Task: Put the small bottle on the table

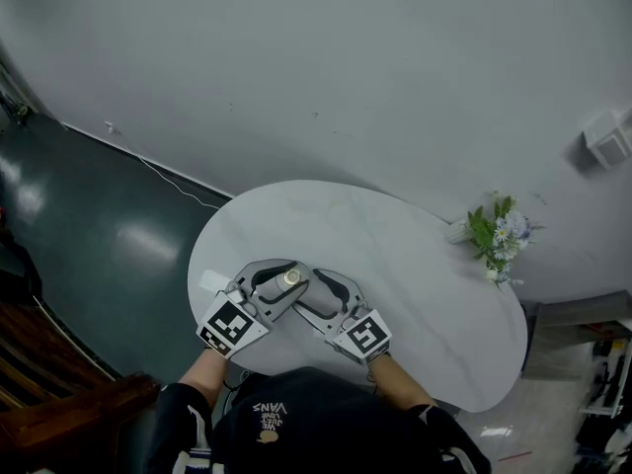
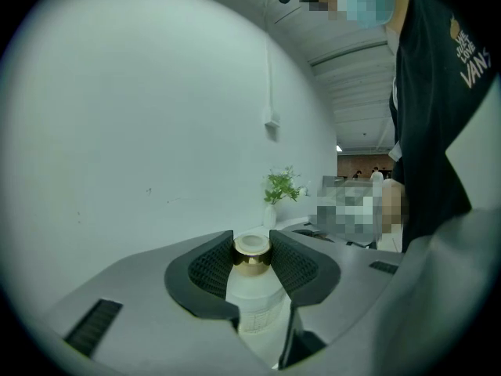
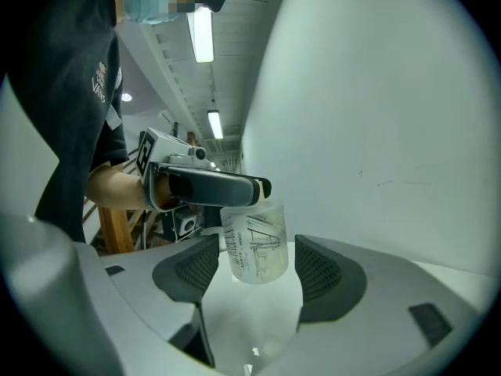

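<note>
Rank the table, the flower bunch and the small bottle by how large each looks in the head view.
1. table: largest by far, it spans much of the frame.
2. flower bunch: a small cluster at the table's far edge.
3. small bottle: smallest, and little more than its cap shows from above.

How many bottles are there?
1. The small bottle hangs by its gold cap in the left gripper, over the white table. No other bottle shows.
</note>
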Available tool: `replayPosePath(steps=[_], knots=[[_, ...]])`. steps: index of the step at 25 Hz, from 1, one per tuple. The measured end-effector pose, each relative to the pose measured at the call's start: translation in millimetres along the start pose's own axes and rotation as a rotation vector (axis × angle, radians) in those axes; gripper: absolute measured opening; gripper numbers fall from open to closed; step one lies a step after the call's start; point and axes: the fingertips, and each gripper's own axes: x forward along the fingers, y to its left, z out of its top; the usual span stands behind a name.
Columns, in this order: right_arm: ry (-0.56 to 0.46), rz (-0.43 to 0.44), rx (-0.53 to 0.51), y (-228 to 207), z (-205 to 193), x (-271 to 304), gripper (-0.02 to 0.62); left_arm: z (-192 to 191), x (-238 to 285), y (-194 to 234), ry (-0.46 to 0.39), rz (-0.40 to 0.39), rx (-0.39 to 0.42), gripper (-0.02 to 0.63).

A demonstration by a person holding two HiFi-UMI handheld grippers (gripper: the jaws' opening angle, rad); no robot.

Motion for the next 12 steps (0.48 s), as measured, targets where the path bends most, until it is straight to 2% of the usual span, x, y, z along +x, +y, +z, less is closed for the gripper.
replayPosePath(steps=[7, 12], knots=[[0.009, -0.072, 0.059, -19.6, -6.4, -4.4, 0.27, -15.8, 10.8, 47.6, -0.006, 0.076, -0.018, 0.158], [0.013, -0.113, 0.051, -28.5, -15.5, -10.7, 0.27, -37.8, 18.7, 80.1, 0.003, 0.148, -0.026, 0.158]])
